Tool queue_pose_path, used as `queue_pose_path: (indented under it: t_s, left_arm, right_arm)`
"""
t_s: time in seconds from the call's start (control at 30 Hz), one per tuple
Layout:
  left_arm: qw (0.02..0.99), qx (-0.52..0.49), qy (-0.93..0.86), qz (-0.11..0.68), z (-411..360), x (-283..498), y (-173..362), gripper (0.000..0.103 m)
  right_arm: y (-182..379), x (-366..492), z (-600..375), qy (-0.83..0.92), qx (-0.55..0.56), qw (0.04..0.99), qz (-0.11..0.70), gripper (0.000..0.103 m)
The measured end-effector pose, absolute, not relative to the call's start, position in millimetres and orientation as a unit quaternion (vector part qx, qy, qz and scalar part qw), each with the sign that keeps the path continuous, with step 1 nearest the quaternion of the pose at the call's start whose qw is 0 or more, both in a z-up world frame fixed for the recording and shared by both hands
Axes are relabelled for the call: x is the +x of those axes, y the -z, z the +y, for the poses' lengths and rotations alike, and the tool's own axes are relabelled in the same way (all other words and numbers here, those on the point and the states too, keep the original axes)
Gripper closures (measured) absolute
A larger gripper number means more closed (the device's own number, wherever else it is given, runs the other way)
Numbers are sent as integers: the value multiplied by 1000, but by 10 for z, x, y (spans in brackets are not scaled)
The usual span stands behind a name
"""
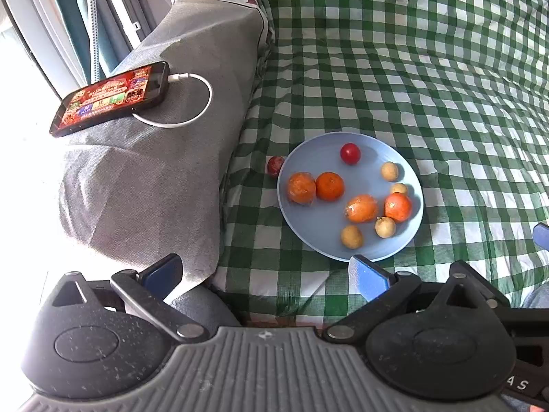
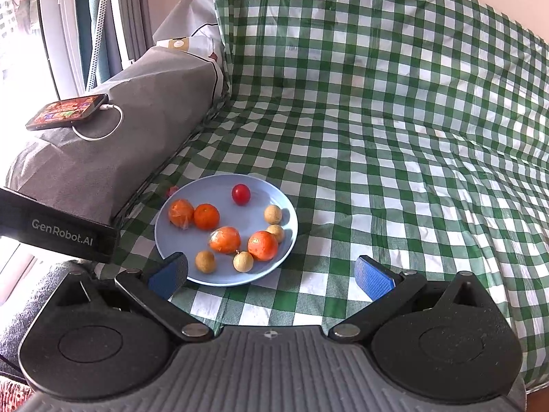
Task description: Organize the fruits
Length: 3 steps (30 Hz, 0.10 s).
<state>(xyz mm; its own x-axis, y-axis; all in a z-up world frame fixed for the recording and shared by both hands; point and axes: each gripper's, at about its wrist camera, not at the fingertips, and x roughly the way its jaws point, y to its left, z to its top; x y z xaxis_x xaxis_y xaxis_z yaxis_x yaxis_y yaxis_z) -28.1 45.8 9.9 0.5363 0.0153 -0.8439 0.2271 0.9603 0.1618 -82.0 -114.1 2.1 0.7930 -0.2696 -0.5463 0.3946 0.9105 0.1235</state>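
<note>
A light blue plate lies on the green checked cloth. It holds several oranges, a red cherry tomato and several small tan round fruits. A second small red fruit lies on the cloth just off the plate's far left rim. My left gripper is open and empty, short of the plate's near rim. My right gripper is open and empty at the plate's near edge.
A grey cushion stands left of the plate, with a lit phone and its white cable on top. The green checked cloth spreads to the right and behind. Window frames are at far left.
</note>
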Motion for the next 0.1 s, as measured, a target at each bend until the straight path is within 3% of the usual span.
queue_pose_path:
  t_s: [0.1]
  left_arm:
    - [869, 134, 58, 472, 452, -297, -106, 0]
  right_arm:
    - [-33, -816, -1138, 177, 117, 940, 268, 1]
